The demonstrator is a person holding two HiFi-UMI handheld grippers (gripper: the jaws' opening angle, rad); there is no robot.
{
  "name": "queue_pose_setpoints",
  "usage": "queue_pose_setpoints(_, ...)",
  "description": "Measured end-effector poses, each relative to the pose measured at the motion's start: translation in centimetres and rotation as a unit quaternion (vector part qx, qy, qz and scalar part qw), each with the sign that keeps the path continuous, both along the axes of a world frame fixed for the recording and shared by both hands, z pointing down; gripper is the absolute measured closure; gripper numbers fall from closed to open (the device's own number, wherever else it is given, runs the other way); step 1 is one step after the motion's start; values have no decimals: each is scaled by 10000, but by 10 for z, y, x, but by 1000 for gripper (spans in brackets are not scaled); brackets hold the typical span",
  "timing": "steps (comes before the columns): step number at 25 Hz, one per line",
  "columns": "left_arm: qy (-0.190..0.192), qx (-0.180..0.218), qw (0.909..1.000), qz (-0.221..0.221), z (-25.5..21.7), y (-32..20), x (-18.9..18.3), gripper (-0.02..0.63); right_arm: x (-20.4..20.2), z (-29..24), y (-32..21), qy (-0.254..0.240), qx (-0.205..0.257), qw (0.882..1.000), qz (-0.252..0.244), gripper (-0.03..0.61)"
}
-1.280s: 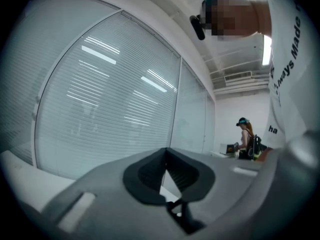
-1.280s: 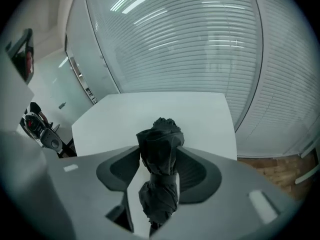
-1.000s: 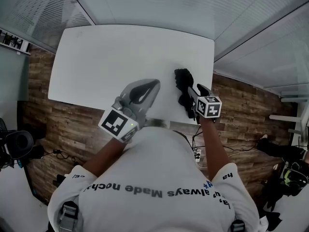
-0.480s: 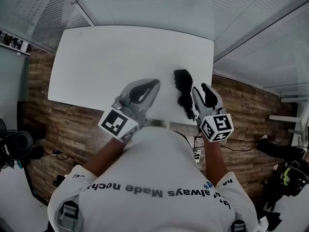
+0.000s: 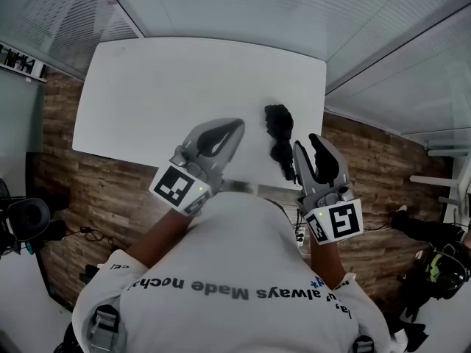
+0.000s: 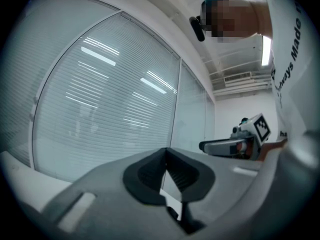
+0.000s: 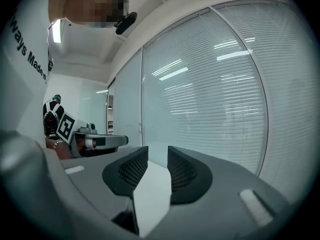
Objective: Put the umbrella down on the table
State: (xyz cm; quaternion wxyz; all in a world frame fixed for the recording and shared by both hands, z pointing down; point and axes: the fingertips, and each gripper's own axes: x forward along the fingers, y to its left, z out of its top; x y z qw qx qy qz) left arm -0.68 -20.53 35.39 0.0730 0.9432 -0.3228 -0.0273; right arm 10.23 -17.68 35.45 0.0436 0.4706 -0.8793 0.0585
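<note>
- The umbrella [image 5: 279, 132], black and folded, lay flat on the table [image 5: 176, 87] near its right front edge, so I judged the task done.
- The right gripper [image 5: 309, 141] hung just beside it, jaws narrow and empty.
- The left gripper [image 5: 232, 128] waited closed, holding nothing.
</note>
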Motion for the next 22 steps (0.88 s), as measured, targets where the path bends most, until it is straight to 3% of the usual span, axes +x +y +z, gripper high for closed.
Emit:
queue_pose_setpoints(8, 10, 48, 10000, 30, -3, 0, 4, 611, -9, -10, 2, 19, 217, 9997, -97, 459)
queue_pose_setpoints(22, -11, 67, 10000, 26, -5, -2, 6, 611, -8, -11, -2, 117, 201, 9996, -133, 460)
